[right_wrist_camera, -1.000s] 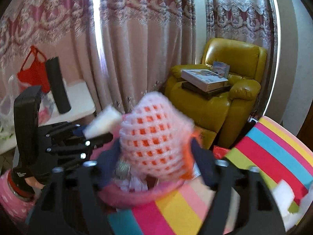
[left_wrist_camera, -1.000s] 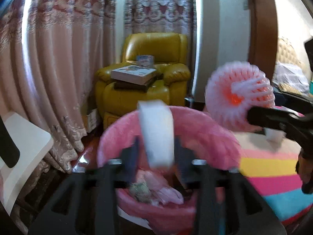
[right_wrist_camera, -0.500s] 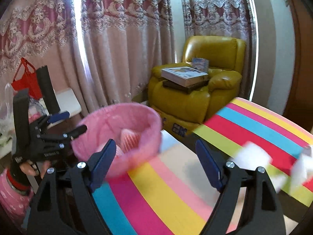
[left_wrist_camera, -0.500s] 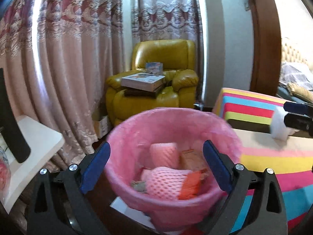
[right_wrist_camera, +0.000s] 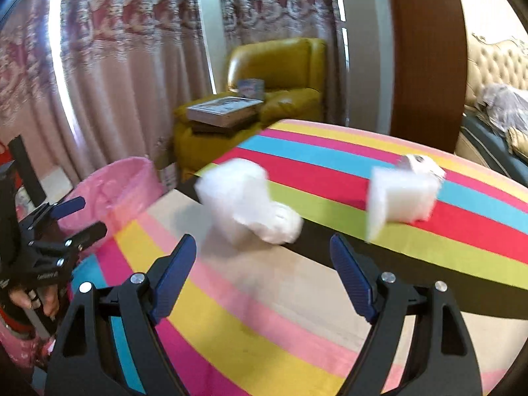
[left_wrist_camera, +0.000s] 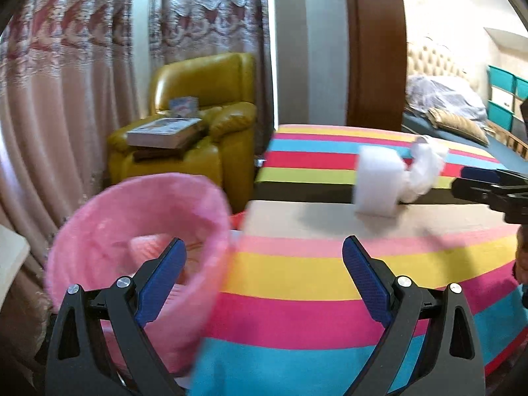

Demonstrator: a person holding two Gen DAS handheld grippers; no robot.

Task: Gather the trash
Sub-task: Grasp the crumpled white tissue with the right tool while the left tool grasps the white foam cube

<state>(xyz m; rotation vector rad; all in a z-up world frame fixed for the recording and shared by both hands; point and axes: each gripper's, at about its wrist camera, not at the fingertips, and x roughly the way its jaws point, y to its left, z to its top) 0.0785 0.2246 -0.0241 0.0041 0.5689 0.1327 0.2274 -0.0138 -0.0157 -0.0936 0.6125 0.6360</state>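
A pink-lined trash bin [left_wrist_camera: 132, 231] stands beside the striped table [left_wrist_camera: 330, 277]; it also shows in the right wrist view [right_wrist_camera: 115, 191]. White foam pieces lie on the table: one block [right_wrist_camera: 237, 191] with a crumpled white wad [right_wrist_camera: 280, 224] against it, and another block [right_wrist_camera: 399, 198] further right. In the left wrist view a foam block [left_wrist_camera: 376, 184] and a white wad [left_wrist_camera: 425, 168] show. My left gripper [left_wrist_camera: 264, 274] is open and empty, near the bin's rim. My right gripper [right_wrist_camera: 264, 270] is open and empty, short of the foam pieces.
A yellow armchair [left_wrist_camera: 198, 125] with books stands behind the bin, before pink curtains [left_wrist_camera: 66, 99]. A brown door frame [left_wrist_camera: 376, 49] and a bed [left_wrist_camera: 445, 99] lie at the right. The left gripper shows at the right view's left edge [right_wrist_camera: 49, 231].
Both grippers let their trash go into the bin: the left a white foam piece, the right a pink foam net. Both have since swung right, from the bin toward the table.
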